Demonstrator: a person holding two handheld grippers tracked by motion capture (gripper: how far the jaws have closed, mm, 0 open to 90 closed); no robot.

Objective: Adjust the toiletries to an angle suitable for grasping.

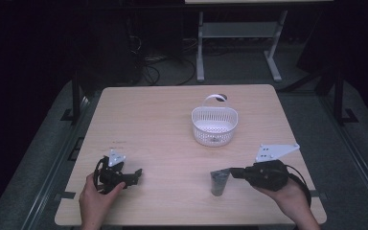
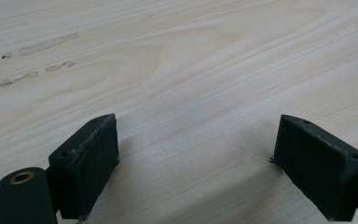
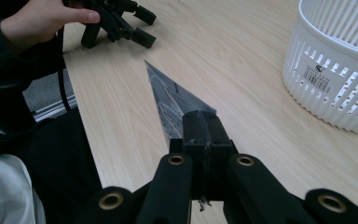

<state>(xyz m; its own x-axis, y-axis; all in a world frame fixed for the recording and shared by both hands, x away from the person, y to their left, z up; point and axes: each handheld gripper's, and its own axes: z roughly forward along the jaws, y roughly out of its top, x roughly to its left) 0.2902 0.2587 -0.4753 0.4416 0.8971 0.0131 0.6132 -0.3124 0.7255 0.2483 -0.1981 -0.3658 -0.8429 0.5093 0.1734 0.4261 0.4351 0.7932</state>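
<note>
Right gripper [image 1: 231, 173], lower right of high view, fingers clenched on dark flat packet [image 1: 219, 182] hanging above surface [image 1: 163, 120]. Left gripper [image 1: 135, 175] released, resting lower left. Risk: thin packet slipping from pinch before reaching white basket [image 1: 214, 125].

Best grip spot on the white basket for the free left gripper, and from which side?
Take the white basket by its arched handle at the far rim, coming down from above. The handle stands upright and is thin enough for the left gripper, whose jaws are open and empty. The slatted wall looks too wide. The right gripper is shut on the dark packet.
</note>
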